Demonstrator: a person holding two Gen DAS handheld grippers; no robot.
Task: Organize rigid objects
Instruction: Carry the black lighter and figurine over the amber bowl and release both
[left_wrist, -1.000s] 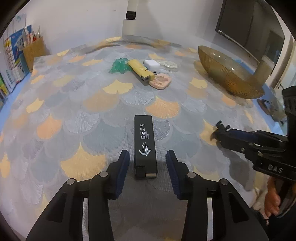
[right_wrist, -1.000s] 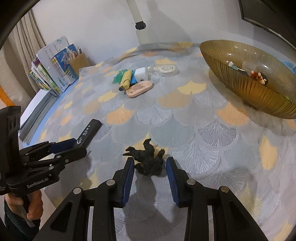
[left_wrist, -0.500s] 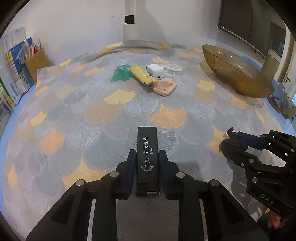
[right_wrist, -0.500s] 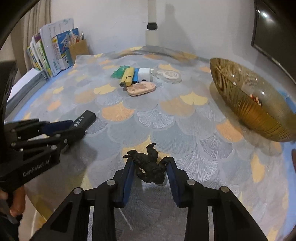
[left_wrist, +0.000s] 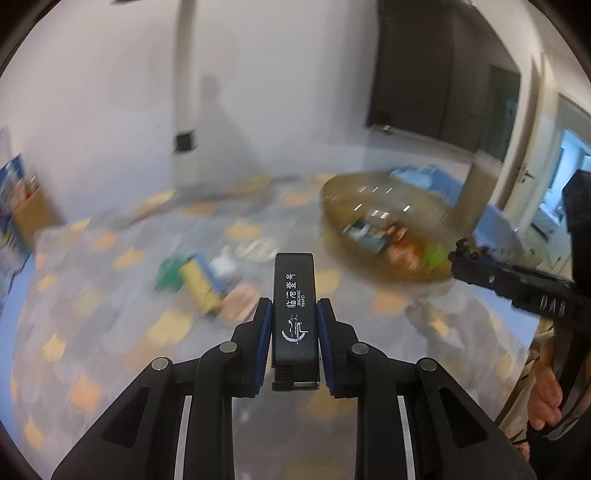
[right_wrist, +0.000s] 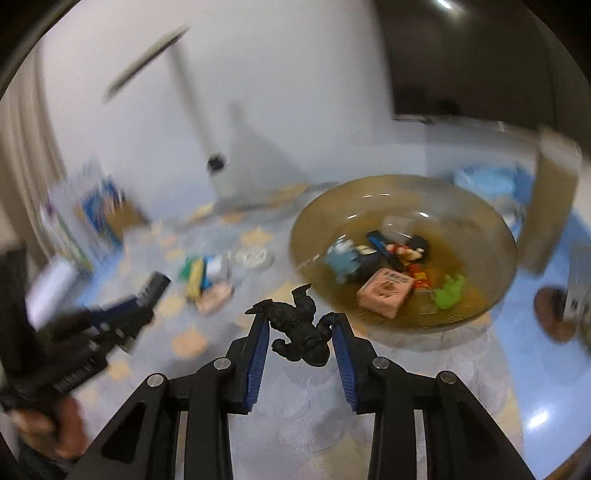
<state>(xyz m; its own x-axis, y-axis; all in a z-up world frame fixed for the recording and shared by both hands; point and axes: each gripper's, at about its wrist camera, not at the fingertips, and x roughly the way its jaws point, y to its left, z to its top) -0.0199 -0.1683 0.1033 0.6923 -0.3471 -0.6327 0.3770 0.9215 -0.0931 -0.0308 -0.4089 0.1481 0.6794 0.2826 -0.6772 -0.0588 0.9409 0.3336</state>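
Note:
My left gripper (left_wrist: 294, 314) is shut on a black rectangular lighter (left_wrist: 294, 314) with white lettering and holds it in the air above the table. My right gripper (right_wrist: 300, 325) is shut on a small black figurine (right_wrist: 301, 330), also lifted off the table. An amber glass bowl (right_wrist: 317, 277) sits ahead and right of the right gripper and holds several small toys and a pink box (right_wrist: 385, 292). The bowl also shows blurred in the left wrist view (left_wrist: 334, 206). Each gripper shows in the other's view, the right gripper (left_wrist: 517, 280) and the left gripper (right_wrist: 122, 317).
A cluster of small objects, with a yellow item (right_wrist: 195, 275) and a pink item (right_wrist: 214, 299), lies on the patterned tablecloth left of the bowl. Books and a pencil box (right_wrist: 99, 218) stand at the back left. A brown coaster (right_wrist: 554, 314) lies at the right.
Both grippers have lifted their objects off the table and swung up towards the bowl. The bowl's inside is now in view. Both views are blurred by motion.

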